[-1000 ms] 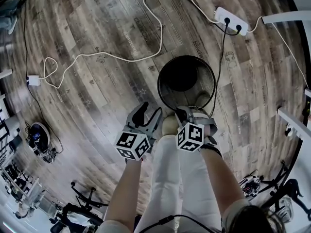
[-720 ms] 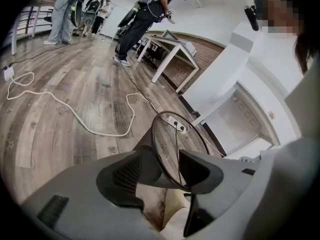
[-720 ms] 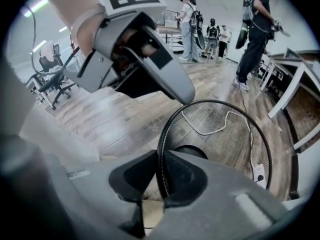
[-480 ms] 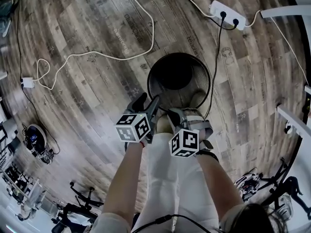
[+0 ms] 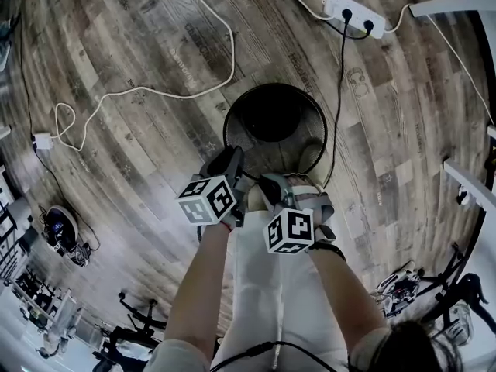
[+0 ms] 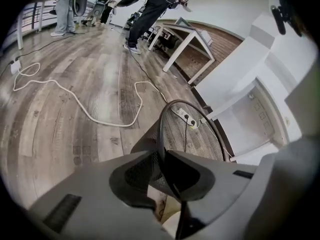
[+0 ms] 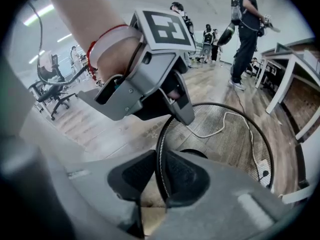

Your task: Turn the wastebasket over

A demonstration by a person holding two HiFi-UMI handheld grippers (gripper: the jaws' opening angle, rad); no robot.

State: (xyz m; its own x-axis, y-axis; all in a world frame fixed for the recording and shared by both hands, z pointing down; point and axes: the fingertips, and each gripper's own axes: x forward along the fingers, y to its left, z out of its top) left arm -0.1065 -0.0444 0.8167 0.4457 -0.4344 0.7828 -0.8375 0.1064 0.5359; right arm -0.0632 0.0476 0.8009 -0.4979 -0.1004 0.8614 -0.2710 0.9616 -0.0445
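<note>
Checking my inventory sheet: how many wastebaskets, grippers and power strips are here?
Wastebasket: 1
Grippers: 2 (left gripper jaws closing, right gripper jaws opening, the rim between each pair)
Power strip: 1
Total: 4

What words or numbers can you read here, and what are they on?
Nothing here reads clearly.
On the brown wooden plank floor: dark stamped marks, too blurred to read.
On the white plastic power strip: no label visible.
On the black wire-mesh wastebasket: no print.
</note>
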